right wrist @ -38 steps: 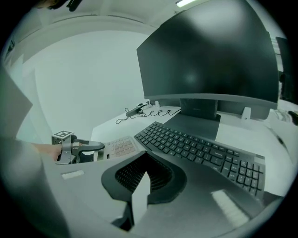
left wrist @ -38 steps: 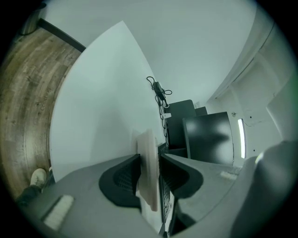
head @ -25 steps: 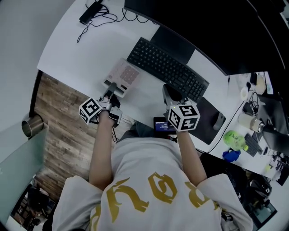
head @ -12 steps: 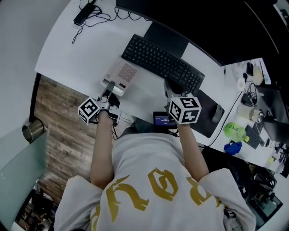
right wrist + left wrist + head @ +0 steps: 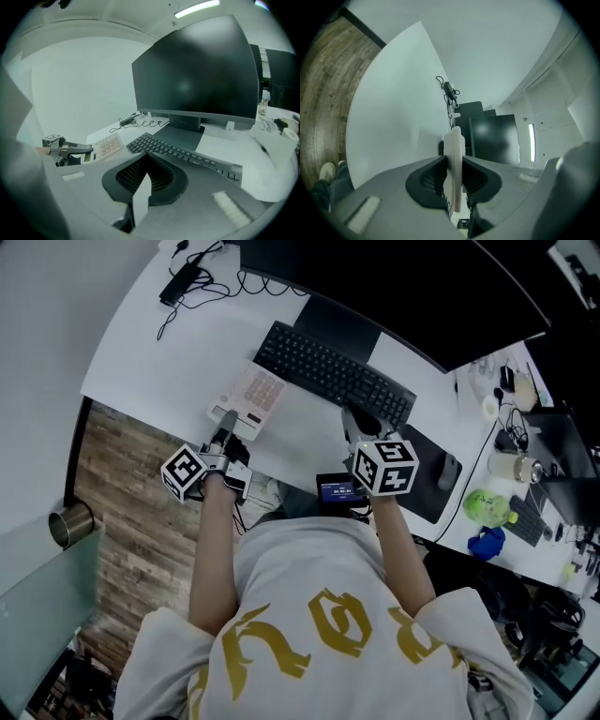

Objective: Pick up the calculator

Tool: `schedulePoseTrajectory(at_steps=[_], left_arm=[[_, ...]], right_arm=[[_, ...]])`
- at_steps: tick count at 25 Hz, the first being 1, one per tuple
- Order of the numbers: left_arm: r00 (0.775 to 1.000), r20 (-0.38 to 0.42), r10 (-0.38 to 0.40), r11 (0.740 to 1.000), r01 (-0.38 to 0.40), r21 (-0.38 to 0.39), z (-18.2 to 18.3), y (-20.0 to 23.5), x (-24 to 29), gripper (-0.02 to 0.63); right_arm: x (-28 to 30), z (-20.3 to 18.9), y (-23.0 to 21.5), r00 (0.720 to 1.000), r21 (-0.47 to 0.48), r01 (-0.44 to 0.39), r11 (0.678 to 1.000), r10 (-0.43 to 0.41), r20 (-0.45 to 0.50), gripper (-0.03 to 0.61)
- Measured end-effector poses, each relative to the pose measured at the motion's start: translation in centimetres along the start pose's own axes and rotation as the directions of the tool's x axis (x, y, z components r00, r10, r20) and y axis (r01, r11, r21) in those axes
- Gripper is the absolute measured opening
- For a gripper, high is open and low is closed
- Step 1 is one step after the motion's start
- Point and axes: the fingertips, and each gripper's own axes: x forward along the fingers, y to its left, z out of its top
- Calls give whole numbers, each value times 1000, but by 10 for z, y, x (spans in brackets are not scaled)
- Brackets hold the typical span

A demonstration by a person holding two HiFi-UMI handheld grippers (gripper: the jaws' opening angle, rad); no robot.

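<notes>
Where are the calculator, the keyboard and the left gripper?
calculator (image 5: 251, 395): head view, on its keypad face.
keyboard (image 5: 333, 376): head view, middle of the key rows.
left gripper (image 5: 228, 434): head view, between its fingertips, which clamp the calculator's near end.

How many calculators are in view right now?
1. The calculator is at the desk's near-left edge, left of the keyboard, its near end clamped in the left gripper. The cluttered far right could hide another.
</notes>
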Motion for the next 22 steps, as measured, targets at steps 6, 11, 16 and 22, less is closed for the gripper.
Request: schedulePoseTrajectory(at_steps=[6,11,16,22], left_arm=[[999,11,-40,999,40,10,-5,-23,-14,72],[997,26,-77,997,77,7,-12,-38,-30,72],[994,41,-96,995,96,2,-17,-47,-46,72],[992,54,-112,994,112,16,-20,-55,-62,72]], right_arm=[[-16,8,1,999,1,9,1000,-9,42,26],[-28,3,14,998,-15,4,1000,-3,65,26],[-40,4,35,994,-33,-14,999,17,105,26],[-49,0,50,993,-55,-32,998,38,112,26]])
